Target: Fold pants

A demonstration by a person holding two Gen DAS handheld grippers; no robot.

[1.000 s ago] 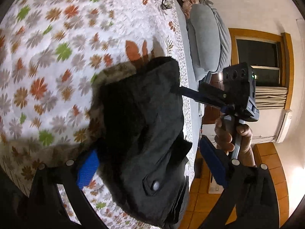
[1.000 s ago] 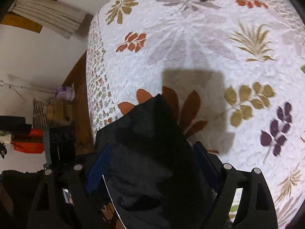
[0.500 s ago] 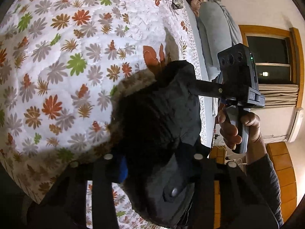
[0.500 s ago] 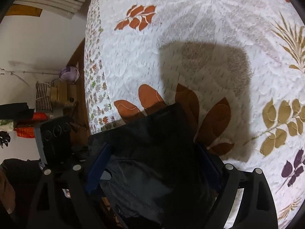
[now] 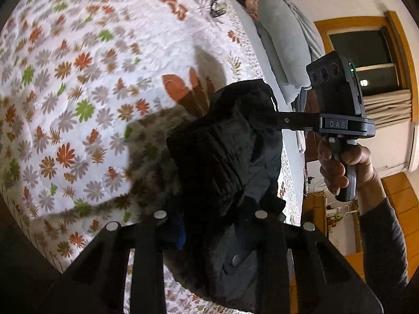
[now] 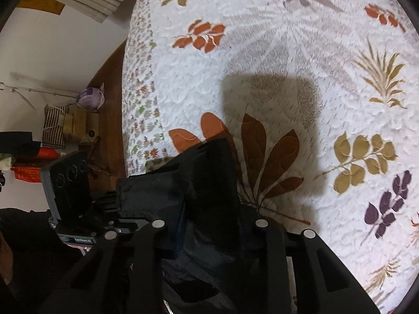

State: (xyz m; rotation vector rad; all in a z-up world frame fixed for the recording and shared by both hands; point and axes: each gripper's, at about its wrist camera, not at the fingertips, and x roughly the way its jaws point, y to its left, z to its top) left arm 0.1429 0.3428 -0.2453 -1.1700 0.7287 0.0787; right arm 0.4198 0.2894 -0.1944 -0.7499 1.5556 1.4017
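Black pants (image 5: pixel 222 157) hang bunched over the near edge of a floral quilt (image 5: pixel 78 78). My left gripper (image 5: pixel 217 225) has its jaws closing, and the fabric near a button is pinched between them. The right gripper (image 5: pixel 272 119), held in a hand (image 5: pixel 340 164), bites the pants' far edge. In the right wrist view the pants (image 6: pixel 209 172) are squeezed between the narrow, closing jaws of my right gripper (image 6: pixel 209 230). The left gripper (image 6: pixel 115 206) holds the same cloth at the left.
Eyeglasses (image 5: pixel 216 6) lie far up the bed, with grey pillows (image 5: pixel 282 47) along its right side. Beyond them are a window (image 5: pixel 366 60) and a wooden floor. A striped bag (image 6: pixel 53 125) and boxes stand on the floor past the bed's edge.
Both grippers went from wide open around the pants to closed tight on the fabric. The pants are now gathered and lifted a little off the quilt.
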